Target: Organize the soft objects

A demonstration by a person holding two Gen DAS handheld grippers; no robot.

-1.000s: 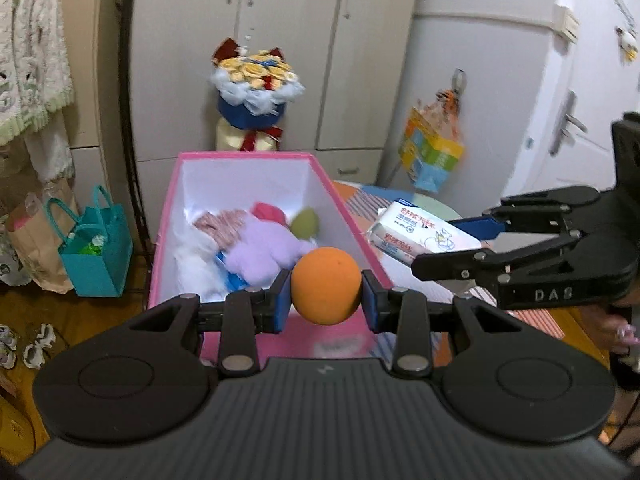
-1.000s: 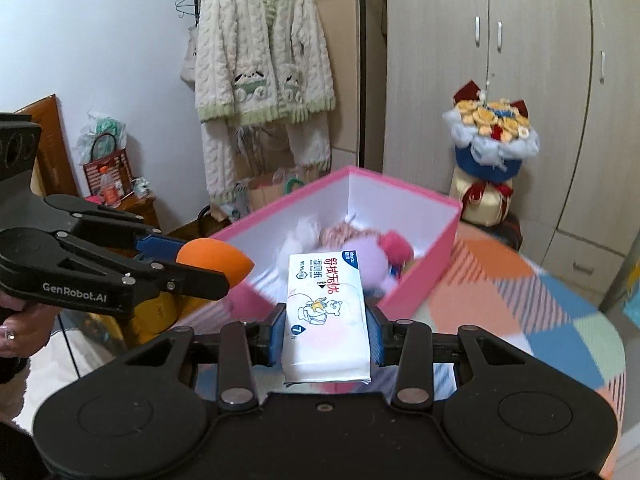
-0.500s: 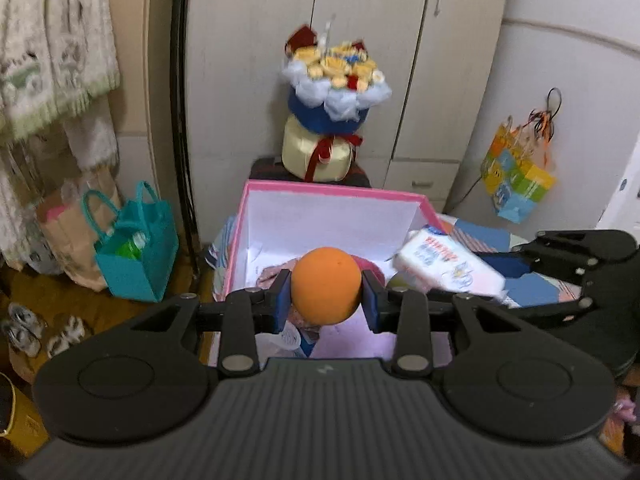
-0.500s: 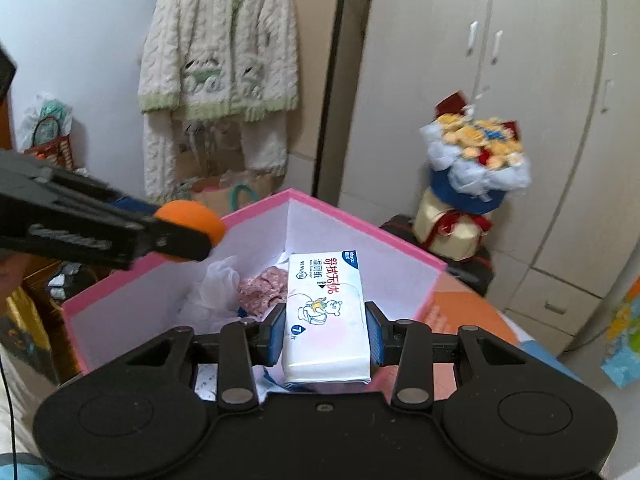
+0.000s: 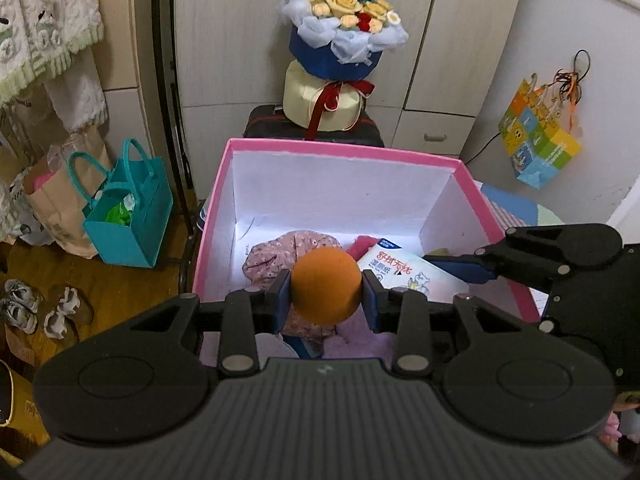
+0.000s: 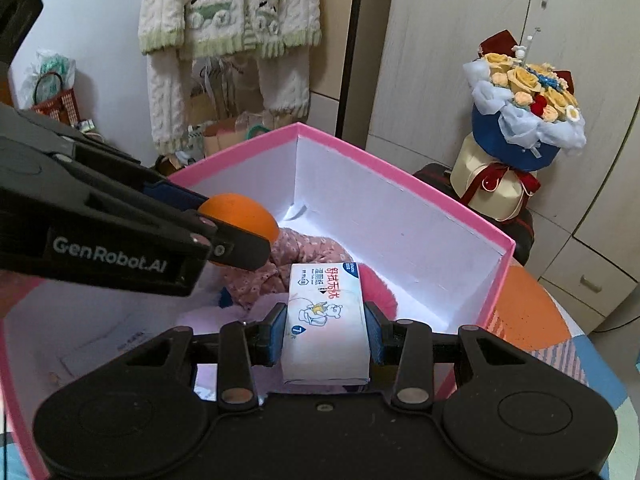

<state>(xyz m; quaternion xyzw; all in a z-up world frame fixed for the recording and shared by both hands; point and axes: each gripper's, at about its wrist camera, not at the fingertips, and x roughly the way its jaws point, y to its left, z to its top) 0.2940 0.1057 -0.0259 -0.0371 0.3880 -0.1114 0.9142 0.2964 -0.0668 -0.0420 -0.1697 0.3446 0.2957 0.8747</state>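
Observation:
My left gripper [image 5: 325,299] is shut on an orange foam ball [image 5: 325,287], held over the open pink box [image 5: 344,149] with white inner walls. In the right wrist view the same ball [image 6: 240,212] shows at the left, above the box's contents. My right gripper [image 6: 325,330] is shut on a white wet-wipe pack [image 6: 325,316] with a bear print, also over the inside of the box [image 6: 404,178]. The pack [image 5: 408,270] appears at the right in the left wrist view. Inside lie a pink floral cloth [image 5: 276,254], a lilac plush [image 5: 360,346] and a red-pink fluffy item [image 6: 380,292].
Behind the box a flower bouquet [image 5: 344,20] stands on a dark case before wardrobe doors. A teal bag [image 5: 128,216] and paper bags sit on the wooden floor at the left, with slippers nearby. A knit cardigan [image 6: 228,12] hangs on the wall. The patterned tablecloth [image 6: 532,320] shows right of the box.
Both grippers have moved forward and down, from beside the box to over its inside, each carrying its object. The box looms larger and nearer.

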